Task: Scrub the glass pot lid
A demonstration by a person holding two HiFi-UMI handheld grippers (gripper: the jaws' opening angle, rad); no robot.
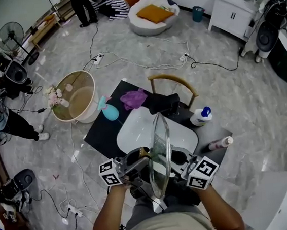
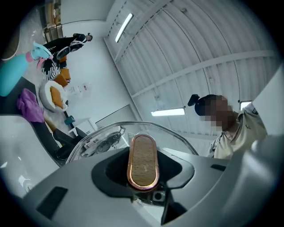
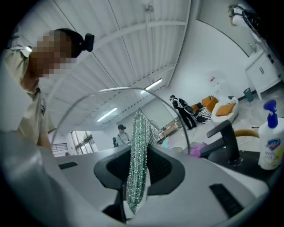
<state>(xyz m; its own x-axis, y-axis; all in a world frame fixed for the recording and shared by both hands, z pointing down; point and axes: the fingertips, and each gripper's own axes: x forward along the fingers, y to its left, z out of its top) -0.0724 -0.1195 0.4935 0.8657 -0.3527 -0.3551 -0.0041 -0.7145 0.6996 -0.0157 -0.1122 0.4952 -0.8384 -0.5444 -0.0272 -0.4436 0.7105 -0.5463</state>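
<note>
Jaws of left gripper (image 1: 138,164) clamped the knob (image 2: 143,162), steadying the glass pot lid (image 1: 161,151) upright; right gripper (image 1: 182,166) pinched a scouring cloth (image 3: 140,142).

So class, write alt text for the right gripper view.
The right gripper holds a glittery green scrub cloth upright before a glass lid. A black tap and a spray bottle stand at the view's right.
</note>
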